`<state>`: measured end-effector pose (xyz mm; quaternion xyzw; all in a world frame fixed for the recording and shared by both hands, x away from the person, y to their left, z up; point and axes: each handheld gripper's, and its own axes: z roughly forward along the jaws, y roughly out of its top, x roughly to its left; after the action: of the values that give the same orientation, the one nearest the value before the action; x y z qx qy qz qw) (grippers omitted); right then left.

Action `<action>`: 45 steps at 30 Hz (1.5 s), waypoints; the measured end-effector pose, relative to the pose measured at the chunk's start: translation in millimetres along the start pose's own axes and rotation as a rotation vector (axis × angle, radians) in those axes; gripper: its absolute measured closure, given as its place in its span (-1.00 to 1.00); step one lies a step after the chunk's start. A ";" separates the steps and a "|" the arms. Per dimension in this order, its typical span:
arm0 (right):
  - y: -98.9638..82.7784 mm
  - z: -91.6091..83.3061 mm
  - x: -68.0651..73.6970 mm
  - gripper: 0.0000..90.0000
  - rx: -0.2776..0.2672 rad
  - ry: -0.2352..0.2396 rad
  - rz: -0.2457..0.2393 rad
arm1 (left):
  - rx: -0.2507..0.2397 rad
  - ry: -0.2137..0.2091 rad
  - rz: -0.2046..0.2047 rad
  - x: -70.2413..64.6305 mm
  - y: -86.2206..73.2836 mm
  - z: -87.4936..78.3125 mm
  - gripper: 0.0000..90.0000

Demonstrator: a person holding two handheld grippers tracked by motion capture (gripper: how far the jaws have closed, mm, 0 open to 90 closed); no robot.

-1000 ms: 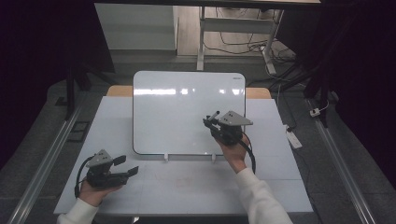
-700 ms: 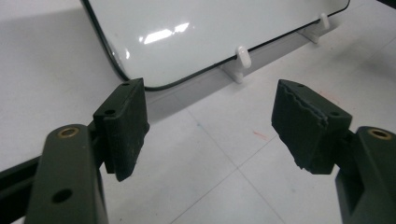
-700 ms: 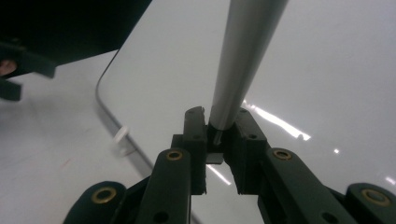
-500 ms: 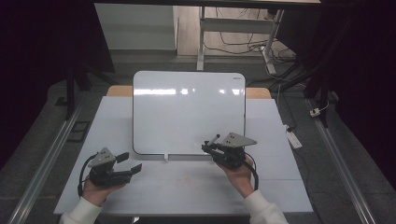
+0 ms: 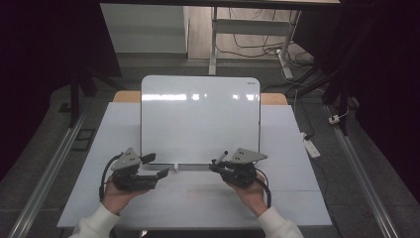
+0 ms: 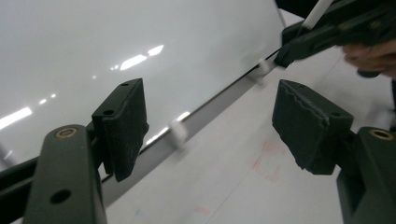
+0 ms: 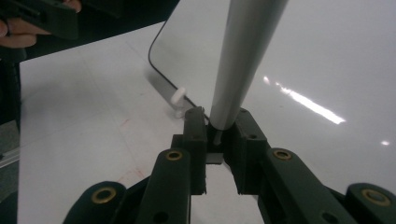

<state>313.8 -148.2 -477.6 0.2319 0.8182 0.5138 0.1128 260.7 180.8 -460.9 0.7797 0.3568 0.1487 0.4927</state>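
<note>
Table (image 5: 297, 198): white top under both grippers, faint reddish smudges on it just below the left gripper's jaws.
Whiteboard (image 5: 198, 119): lies flat ahead of both grippers, blank and glossy; its near rail (image 5: 193, 167) runs between the two of them.
Left gripper (image 5: 157, 166): jaws stand wide apart with nothing between them, held just off the board's near-left corner, its farther jaw over the board's edge.
Right gripper (image 5: 216, 166): jaws closed on the marker, held at the board's near edge, right of centre.
Marker (image 7: 243, 56): pale barrel clamped at its low end, rising up and away from the right gripper and slanting over the board.
Clips (image 6: 177, 135): small white pieces on the rail, one just ahead of the left gripper, another (image 6: 259, 70) nearer the right.
Risk, grip: the pads hold only the marker's end, so pressing its tip on the board could lever it sideways or pull it loose.
Risk, board: nothing pins the board; a writing stroke may slide it unless the left gripper steadies it.
Risk, cap: I cannot tell whether the marker is capped; if so, no line would come.
</note>
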 end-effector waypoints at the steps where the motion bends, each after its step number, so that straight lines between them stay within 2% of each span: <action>1: 0.0 1.2 1.6 0.74 0.002 0.007 -0.002 | 0.001 -0.009 0.008 -2.6 4.0 3.9 -0.39; 6: 0.5 5.8 9.3 0.74 0.009 0.044 -0.009 | 0.011 -0.057 0.031 -11.8 20.7 25.0 -0.39; 11: 1.2 10.4 14.6 0.74 0.018 0.080 -0.007 | 0.029 -0.101 0.043 -19.4 29.2 42.1 -0.37; 16: 0.7 15.1 18.1 0.74 0.033 0.105 -0.008 | 0.048 -0.150 0.062 -24.3 32.4 51.4 -0.31; 22: 0.0 21.8 22.5 0.73 0.060 0.129 0.005 | 0.049 -0.210 0.084 -31.8 36.4 59.6 -0.13; 26: 0.5 26.4 25.4 0.73 0.065 0.139 0.003 | 0.044 -0.240 0.122 -37.7 38.7 64.7 0.08; 28: 0.3 27.6 26.3 0.73 0.069 0.141 0.004 | 0.045 -0.249 0.135 -39.1 39.4 66.4 0.26; 31: 0.0 28.9 27.4 0.73 0.078 0.147 0.005 | 0.053 -0.285 0.149 -40.3 39.4 68.6 0.57; 32: -0.2 29.4 27.3 0.73 0.081 0.146 0.007 | 0.053 -0.283 0.158 -41.2 39.2 68.8 0.70; 35: -1.7 30.6 25.7 0.73 0.086 0.156 0.017 | 0.059 -0.240 0.189 -42.2 39.3 67.4 0.80; 39: -1.2 30.7 27.3 0.69 0.070 0.171 0.030 | 0.046 -0.238 0.161 -39.7 39.8 63.5 0.81; 42: 0.4 29.6 30.5 0.47 0.044 0.166 0.013 | 0.039 -0.189 0.158 -36.7 40.4 58.5 0.82; 45: 3.3 23.6 31.7 0.34 0.004 0.144 0.015 | 0.032 -0.135 0.120 -25.6 40.4 51.0 0.82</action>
<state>297.2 -112.7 -483.5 0.2006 0.8234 0.5286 0.0492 289.1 118.5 -446.5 0.8156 0.2778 0.1195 0.4932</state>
